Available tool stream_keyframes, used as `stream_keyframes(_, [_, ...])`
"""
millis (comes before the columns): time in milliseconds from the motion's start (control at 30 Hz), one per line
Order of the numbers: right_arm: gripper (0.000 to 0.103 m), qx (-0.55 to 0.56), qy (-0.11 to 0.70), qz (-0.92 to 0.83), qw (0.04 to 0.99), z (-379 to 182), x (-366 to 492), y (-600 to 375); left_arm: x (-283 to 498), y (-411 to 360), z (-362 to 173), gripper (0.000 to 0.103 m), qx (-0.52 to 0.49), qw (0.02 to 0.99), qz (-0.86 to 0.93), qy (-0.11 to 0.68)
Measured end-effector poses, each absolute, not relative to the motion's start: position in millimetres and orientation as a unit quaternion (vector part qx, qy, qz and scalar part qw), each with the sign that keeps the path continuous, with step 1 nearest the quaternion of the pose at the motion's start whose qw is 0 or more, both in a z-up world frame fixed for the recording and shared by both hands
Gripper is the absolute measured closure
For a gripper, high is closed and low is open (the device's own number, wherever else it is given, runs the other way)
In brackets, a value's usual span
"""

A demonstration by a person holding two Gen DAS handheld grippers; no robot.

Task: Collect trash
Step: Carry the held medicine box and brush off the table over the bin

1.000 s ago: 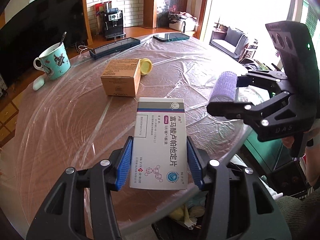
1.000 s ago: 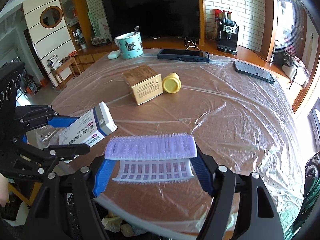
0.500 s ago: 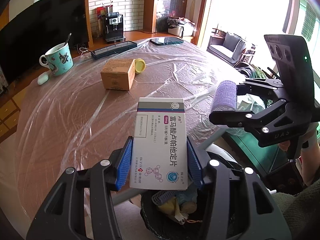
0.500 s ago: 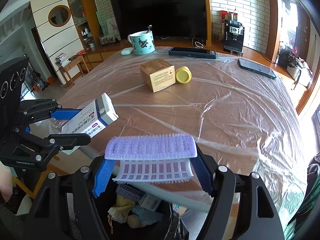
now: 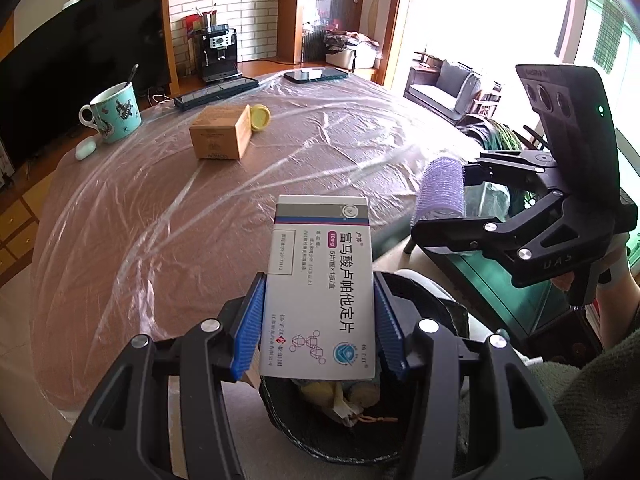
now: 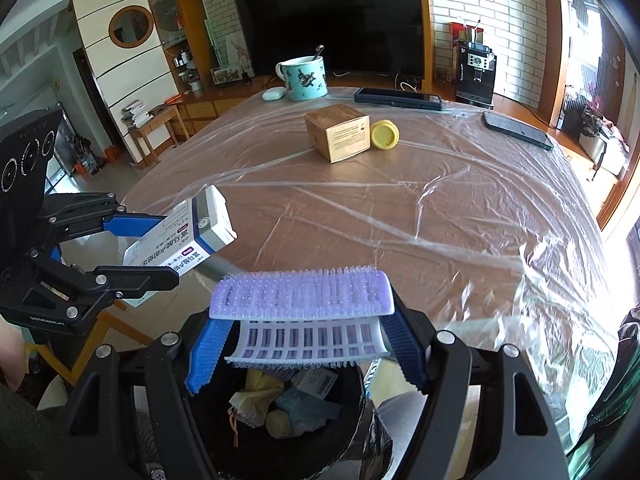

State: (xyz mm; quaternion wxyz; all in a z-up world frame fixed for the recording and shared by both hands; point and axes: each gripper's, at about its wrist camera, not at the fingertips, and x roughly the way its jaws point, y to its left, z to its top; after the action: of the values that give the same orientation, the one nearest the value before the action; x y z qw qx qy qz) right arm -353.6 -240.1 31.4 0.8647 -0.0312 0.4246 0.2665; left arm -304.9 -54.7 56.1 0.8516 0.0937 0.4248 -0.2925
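My left gripper point(image 5: 320, 316) is shut on a white medicine box point(image 5: 322, 280) and holds it above the black trash bin point(image 5: 304, 436). The box also shows in the right wrist view point(image 6: 180, 240), held by the left gripper point(image 6: 132, 248). My right gripper point(image 6: 304, 344) is shut on a purple hair roller point(image 6: 302, 300), over the trash bin point(image 6: 360, 420), which holds several scraps. In the left wrist view the right gripper point(image 5: 444, 200) holds the roller point(image 5: 438, 190) at the table's near edge.
On the plastic-covered table point(image 6: 400, 208) sit a brown cardboard box point(image 6: 338, 132), a yellow lid point(image 6: 385, 134), a teal mug point(image 6: 304, 78), white earbuds case point(image 6: 274, 94) and two dark flat devices point(image 6: 400, 98). A TV point(image 6: 332, 20) stands behind.
Both grippers have pulled back from over the table, with their objects, to above the trash bin, which has come into view beneath them.
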Motion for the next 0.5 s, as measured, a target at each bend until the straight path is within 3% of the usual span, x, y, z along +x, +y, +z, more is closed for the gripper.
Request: stream_keyframes(500, [0.031,-0.031,0.455,0.270,0.848,7.1,-376.6,-238.0,-331.5,-58.0,34.9,0.051,0.100,0.838,-0.295,0.448])
